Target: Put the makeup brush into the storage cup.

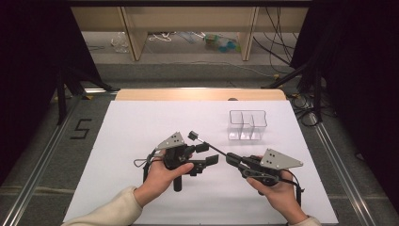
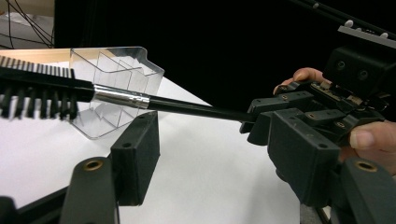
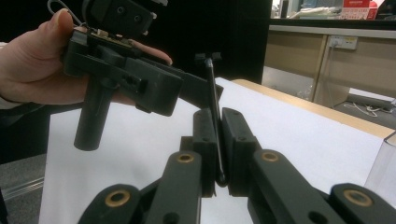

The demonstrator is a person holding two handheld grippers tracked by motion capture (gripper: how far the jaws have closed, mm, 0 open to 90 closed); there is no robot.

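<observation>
High view, right tool clamping brush, left tool seemingly open, clear organizer beyond.

- This looks like a lab or test room set up for recording, not a home.
- A white sheet covers a pale wooden table, boxed in by black curtains on both sides.
- Metal rails run along the grey carpet floor, where a black taped figure five marks the spot.
- Loose black cables trail past plain wooden furniture legs behind.
- The right gripper view shows a wall socket and a beige counter.
</observation>
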